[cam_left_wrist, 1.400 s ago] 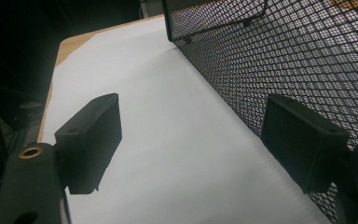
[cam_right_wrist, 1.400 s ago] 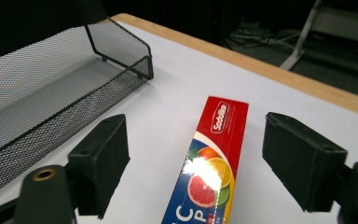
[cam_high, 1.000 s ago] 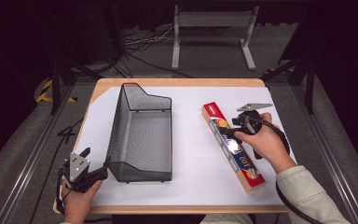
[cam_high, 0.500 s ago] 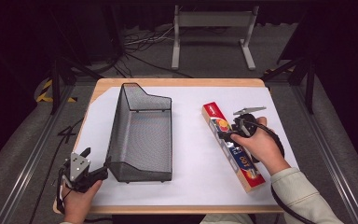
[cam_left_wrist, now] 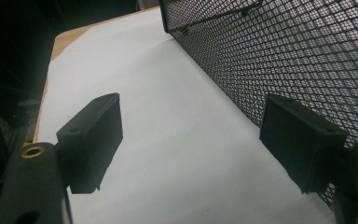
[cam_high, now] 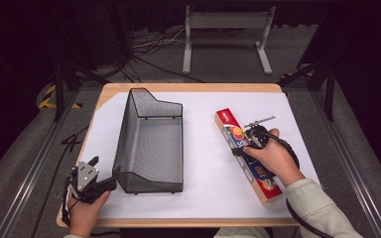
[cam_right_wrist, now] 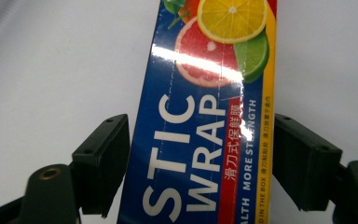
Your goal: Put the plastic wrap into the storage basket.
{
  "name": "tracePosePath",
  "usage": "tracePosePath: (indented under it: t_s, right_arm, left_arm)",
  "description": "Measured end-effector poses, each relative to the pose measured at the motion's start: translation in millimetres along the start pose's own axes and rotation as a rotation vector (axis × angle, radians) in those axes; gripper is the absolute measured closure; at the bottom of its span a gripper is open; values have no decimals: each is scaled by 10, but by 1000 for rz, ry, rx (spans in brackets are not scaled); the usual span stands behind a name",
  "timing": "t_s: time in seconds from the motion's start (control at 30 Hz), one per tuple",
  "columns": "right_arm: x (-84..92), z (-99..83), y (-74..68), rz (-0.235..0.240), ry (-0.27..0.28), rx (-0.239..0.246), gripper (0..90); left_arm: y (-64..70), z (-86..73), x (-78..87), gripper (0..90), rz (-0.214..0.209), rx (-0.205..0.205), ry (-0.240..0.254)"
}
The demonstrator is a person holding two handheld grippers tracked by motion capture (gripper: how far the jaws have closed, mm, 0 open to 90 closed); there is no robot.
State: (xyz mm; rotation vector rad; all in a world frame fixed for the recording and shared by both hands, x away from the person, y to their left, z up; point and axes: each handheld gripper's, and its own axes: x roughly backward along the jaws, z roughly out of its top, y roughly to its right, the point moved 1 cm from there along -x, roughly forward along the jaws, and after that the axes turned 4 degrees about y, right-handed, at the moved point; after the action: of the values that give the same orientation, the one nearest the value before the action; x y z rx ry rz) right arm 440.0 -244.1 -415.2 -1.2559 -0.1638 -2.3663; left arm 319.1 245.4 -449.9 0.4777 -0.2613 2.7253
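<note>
High view: white-covered table (cam_high: pixel 198 198) in a dark room, mesh basket (cam_high: pixel 151 144) left, holding nothing. Right gripper (cam_high: pixel 250 141) jaws just opened, straddling wrap box (cam_high: pixel 238 136) right. Left gripper (cam_high: pixel 96 181) jaws apart at basket's near corner.

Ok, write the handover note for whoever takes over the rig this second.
Right gripper: jaws have just been opening and straddle the plastic wrap box, which lies flat on the white sheet; pads not pressing yet.
Left gripper: open, nothing between the jaws, beside the mesh basket at its near left corner.
Done: right gripper lined up over the box.
Left: close on the box and lift it, probably into the basket.
</note>
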Motion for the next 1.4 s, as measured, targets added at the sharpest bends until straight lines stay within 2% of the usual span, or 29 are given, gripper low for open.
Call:
tracePosePath:
  t_s: [0.3, 0.43, 0.57, 0.73, 0.83, 1.03, 1.13, 1.27, 1.4]
  right_arm:
    - [-53, 17, -36, -36, -45, 14, 253]
    - [-88, 25, -65, -50, -83, 23, 264]
    - [-111, 36, -77, -71, -95, 53, 286]
    - [-112, 53, -63, -78, -126, 2, 328]
    - [-119, 58, -67, -82, -137, 2, 331]
    - [-121, 64, -76, -93, -147, -9, 346]
    - [-118, 77, -86, -106, -167, -36, 365]
    - [-98, 112, -104, -139, -196, -42, 400]
    - [-88, 120, -93, -132, -199, -66, 406]
  left_arm:
    - [-5, -9, -14, 215, -9, 8, -13]
    - [-21, -9, -11, 215, -11, 15, -11]
    - [-28, -9, -8, 215, -15, 23, -9]
    - [-26, -7, -14, 215, -18, 26, -11]
    - [-28, -8, -18, 214, -18, 28, -12]
    - [-63, -20, -17, 214, -20, 63, -9]
    - [-69, -21, -15, 213, -20, 62, -9]
    - [-64, -19, -14, 214, -23, 61, -10]
    - [-59, -23, 10, 214, -20, 50, -4]
